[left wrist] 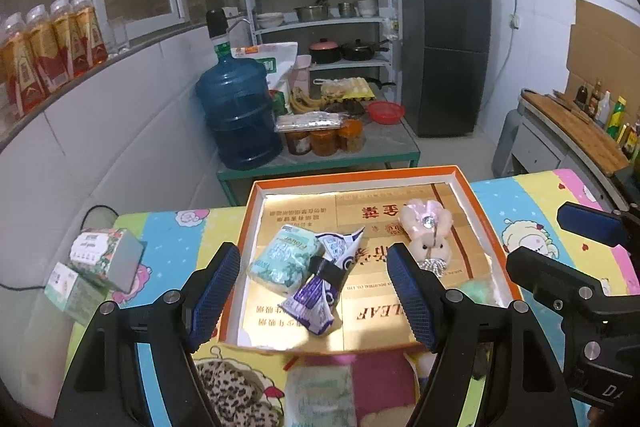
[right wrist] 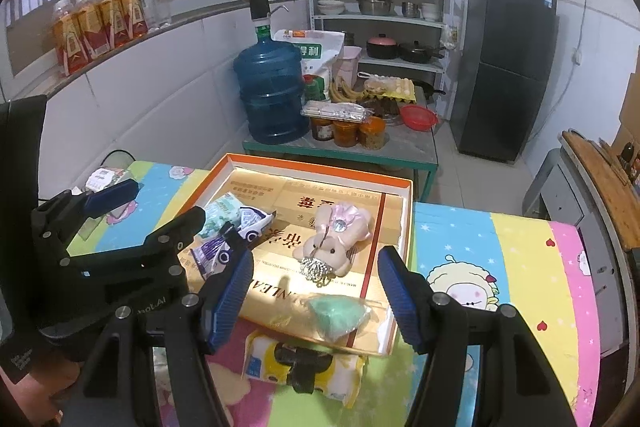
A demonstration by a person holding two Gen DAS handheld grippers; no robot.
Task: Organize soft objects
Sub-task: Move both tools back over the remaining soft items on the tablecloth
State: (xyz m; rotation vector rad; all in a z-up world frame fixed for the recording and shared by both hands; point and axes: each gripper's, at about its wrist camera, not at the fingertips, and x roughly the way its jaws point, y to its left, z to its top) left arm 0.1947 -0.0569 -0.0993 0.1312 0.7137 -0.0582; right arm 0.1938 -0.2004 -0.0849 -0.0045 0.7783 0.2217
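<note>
A table (right wrist: pixel 520 247) draped in a bright cartoon cloth carries a shallow orange-rimmed box (left wrist: pixel 256 211). Inside the box lie the soft things: a green tissue pack (left wrist: pixel 285 259), a purple-and-white packet (left wrist: pixel 316 301), a pink plush bunny (left wrist: pixel 426 235) and a green fluffy pouch (right wrist: pixel 340 315) at the near edge. A yellow tissue pack (right wrist: pixel 264 359) still lies on the cloth just outside the box. The left claw (left wrist: pixel 314 301) and right claw (right wrist: pixel 316 303) both hover spread and empty. A careless reach could snag the box rim and tip its contents out.
</note>
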